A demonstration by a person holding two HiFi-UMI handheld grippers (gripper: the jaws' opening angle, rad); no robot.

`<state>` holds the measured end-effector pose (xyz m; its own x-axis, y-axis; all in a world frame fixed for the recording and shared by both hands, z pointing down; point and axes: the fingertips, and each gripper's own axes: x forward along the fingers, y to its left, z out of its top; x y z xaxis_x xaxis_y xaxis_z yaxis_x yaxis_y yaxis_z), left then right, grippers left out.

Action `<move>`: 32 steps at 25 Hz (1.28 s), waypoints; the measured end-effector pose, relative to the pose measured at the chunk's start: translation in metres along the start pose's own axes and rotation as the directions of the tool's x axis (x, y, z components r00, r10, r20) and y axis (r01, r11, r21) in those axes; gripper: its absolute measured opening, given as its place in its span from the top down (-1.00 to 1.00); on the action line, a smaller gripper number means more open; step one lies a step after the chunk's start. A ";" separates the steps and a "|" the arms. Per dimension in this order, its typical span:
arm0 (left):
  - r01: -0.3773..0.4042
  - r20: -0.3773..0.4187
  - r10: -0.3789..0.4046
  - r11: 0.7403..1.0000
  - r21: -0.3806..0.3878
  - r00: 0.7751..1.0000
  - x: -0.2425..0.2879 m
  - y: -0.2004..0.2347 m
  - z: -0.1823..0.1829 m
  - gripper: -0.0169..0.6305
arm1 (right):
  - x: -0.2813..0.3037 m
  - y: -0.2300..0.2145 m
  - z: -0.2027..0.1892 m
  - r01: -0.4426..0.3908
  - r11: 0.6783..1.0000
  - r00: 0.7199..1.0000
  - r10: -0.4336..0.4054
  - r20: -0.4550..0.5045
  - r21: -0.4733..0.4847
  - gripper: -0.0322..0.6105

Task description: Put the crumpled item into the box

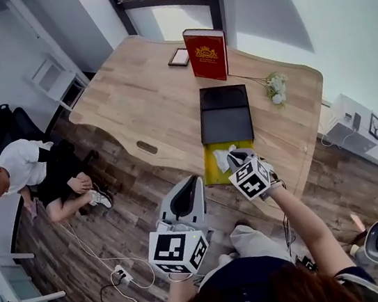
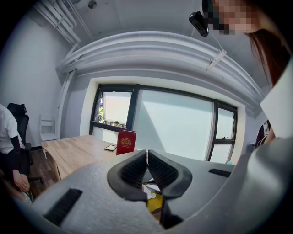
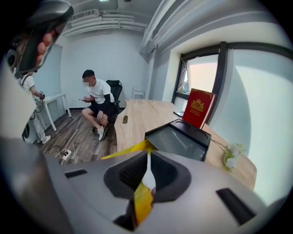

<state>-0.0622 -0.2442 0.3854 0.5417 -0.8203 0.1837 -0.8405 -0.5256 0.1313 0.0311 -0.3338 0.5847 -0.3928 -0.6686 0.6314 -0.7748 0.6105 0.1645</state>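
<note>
Left gripper (image 1: 191, 181), lower centre, jaws pressed together w/ nothing btwn; white crumpled paper (image 1: 223, 162) over yellow sheet (image 1: 211, 172), just below open black box (image 1: 224, 115), pinched in near-closed right gripper (image 1: 236, 155).

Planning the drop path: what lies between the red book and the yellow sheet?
The black box, flat on the table; the head view shows it.
</note>
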 end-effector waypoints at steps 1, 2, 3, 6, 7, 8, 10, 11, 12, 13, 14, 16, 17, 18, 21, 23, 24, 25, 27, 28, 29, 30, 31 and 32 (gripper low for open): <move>0.003 0.005 -0.003 1.000 0.001 1.000 -0.003 0.000 0.001 0.84 | -0.006 0.001 0.004 0.010 1.000 1.000 -0.010 0.016 0.004 0.79; 0.005 0.009 -0.005 1.000 0.002 1.000 -0.006 -0.001 0.002 0.84 | -0.012 0.002 0.008 0.021 1.000 0.999 -0.021 0.029 0.008 0.79; 0.008 0.013 -0.008 1.000 0.005 1.000 -0.009 -0.002 0.002 0.84 | -0.018 0.003 0.011 0.031 0.999 0.999 -0.031 0.041 0.012 0.79; 0.016 0.024 -0.016 1.000 0.010 1.000 -0.017 -0.006 0.004 0.84 | -0.034 0.006 0.019 0.056 0.998 0.996 -0.058 0.072 0.023 0.80; 0.018 0.029 -0.019 1.000 0.011 0.999 -0.020 -0.007 0.004 0.84 | -0.040 0.006 0.021 0.064 0.998 0.994 -0.066 0.083 0.025 0.80; 0.021 0.033 -0.021 1.000 0.013 0.999 -0.023 -0.009 0.005 0.84 | -0.045 0.007 0.023 0.071 0.997 0.993 -0.074 0.093 0.029 0.80; 0.025 0.043 -0.026 1.000 0.015 0.999 -0.029 -0.011 0.007 0.84 | -0.055 0.009 0.028 0.084 0.996 0.990 -0.087 0.112 0.038 0.81; 0.028 0.047 -0.029 0.999 0.017 0.998 -0.032 -0.012 0.008 0.84 | -0.061 0.011 0.030 0.089 0.995 0.988 -0.094 0.120 0.044 0.81; 0.032 0.051 -0.033 0.999 0.019 0.998 -0.035 -0.014 0.009 0.84 | -0.066 0.012 0.032 0.094 0.994 0.987 -0.100 0.126 0.049 0.81; 0.036 0.054 -0.037 0.999 0.021 0.998 -0.038 -0.016 0.010 0.84 | -0.071 0.014 0.033 0.100 0.993 0.986 -0.106 0.132 0.056 0.81; 0.040 0.057 -0.041 0.999 0.023 0.997 -0.042 -0.018 0.010 0.84 | -0.076 0.015 0.033 0.104 0.993 0.984 -0.112 0.138 0.062 0.81; 0.047 0.064 -0.049 0.999 0.026 0.997 -0.048 -0.021 0.011 0.84 | -0.085 0.019 0.035 0.114 0.991 0.981 -0.124 0.152 0.071 0.81; 0.050 0.067 -0.052 0.998 0.028 0.996 -0.051 -0.022 0.011 0.84 | -0.090 0.021 0.036 0.119 0.990 0.979 -0.129 0.159 0.075 0.81; 0.054 0.071 -0.056 0.998 0.029 0.996 -0.054 -0.024 0.011 0.84 | -0.096 0.023 0.037 0.124 0.989 0.977 -0.136 0.166 0.079 0.81; 0.064 0.081 -0.067 0.997 0.033 0.994 -0.063 -0.030 0.013 0.84 | -0.113 0.027 0.042 0.140 0.986 0.968 -0.156 0.196 0.090 0.81; 0.071 0.086 -0.074 0.997 0.037 0.994 -0.069 -0.035 0.013 0.84 | -0.125 0.030 0.045 0.150 0.984 0.962 -0.168 0.217 0.099 0.81; 0.075 0.088 -0.078 0.996 0.039 0.993 -0.072 -0.037 0.013 0.84 | -0.130 0.032 0.045 0.154 0.983 0.958 -0.174 0.226 0.105 0.81; 0.077 0.090 -0.081 0.996 0.040 0.993 -0.075 -0.039 0.013 0.84 | -0.134 0.035 0.046 0.155 0.981 0.955 -0.179 0.236 0.116 0.81; 0.084 0.093 -0.088 0.995 0.044 0.992 -0.082 -0.043 0.012 0.84 | -0.143 0.041 0.046 0.156 0.978 0.948 -0.188 0.255 0.140 0.82; 0.088 0.094 -0.092 0.995 0.046 0.991 -0.085 -0.045 0.012 0.84 | -0.148 0.044 0.046 0.159 0.976 0.945 -0.194 0.262 0.147 0.82; 0.091 0.095 -0.095 0.995 0.048 0.991 -0.088 -0.046 0.011 0.84 | -0.153 0.047 0.047 0.162 0.975 0.942 -0.199 0.269 0.153 0.82; 0.094 0.097 -0.099 0.994 0.050 0.990 -0.091 -0.048 0.011 0.84 | -0.159 0.049 0.047 0.164 0.973 0.939 -0.204 0.276 0.160 0.82; 0.097 0.098 -0.102 0.994 0.052 0.990 -0.095 -0.050 0.011 0.84 | -0.164 0.052 0.047 0.165 0.972 0.936 -0.208 0.283 0.169 0.82; 0.100 0.100 -0.104 0.994 0.053 0.990 -0.098 -0.052 0.011 0.84 | -0.170 0.054 0.048 0.166 0.970 0.932 -0.214 0.292 0.179 0.82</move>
<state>-0.0717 -0.1388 0.3497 0.6227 -0.7793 0.0709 -0.7818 -0.6159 0.0973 0.0320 -0.2072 0.4496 -0.3454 -0.8778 0.3320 -0.9053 0.4048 0.1283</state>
